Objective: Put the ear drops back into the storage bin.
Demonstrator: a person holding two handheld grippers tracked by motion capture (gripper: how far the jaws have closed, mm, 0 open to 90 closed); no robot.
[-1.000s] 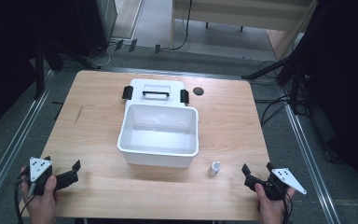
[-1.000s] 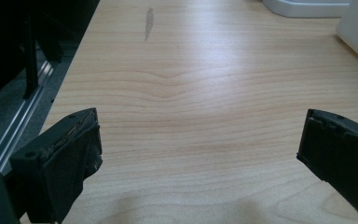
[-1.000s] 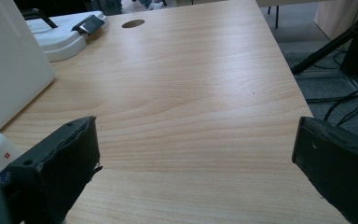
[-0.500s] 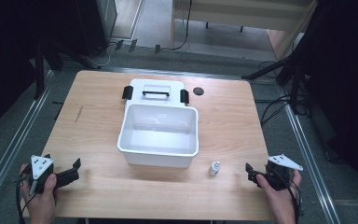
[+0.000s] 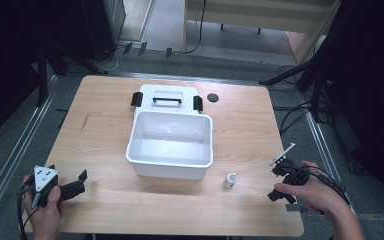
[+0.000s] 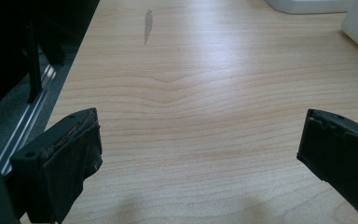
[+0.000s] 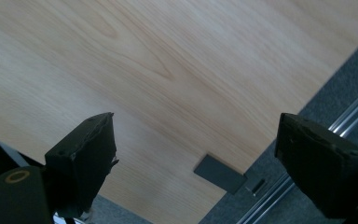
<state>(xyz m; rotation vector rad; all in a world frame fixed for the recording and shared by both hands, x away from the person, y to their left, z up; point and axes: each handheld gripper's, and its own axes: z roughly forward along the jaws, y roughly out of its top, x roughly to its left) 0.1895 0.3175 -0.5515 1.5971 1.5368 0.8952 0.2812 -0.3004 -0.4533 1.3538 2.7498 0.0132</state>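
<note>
Bottle [image 5: 230,179] stands just left of the right gripper [image 5: 280,182], far from the left gripper [image 5: 75,185]; both grippers' jaws are wide apart and hold nothing.

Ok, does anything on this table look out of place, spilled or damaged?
Mostly tidy. The white rectangular plastic bin sits upright with its black-handled white lid lying flat behind it, and the small white bottle stands upright, nothing spilled. One blemish: a thin grey streak marks the light wooden tabletop at left.

Pale wood-grain table [image 5: 105,145] with soft sheen; glossy white plastic bin [image 5: 171,165]; matt black jaws.
</note>
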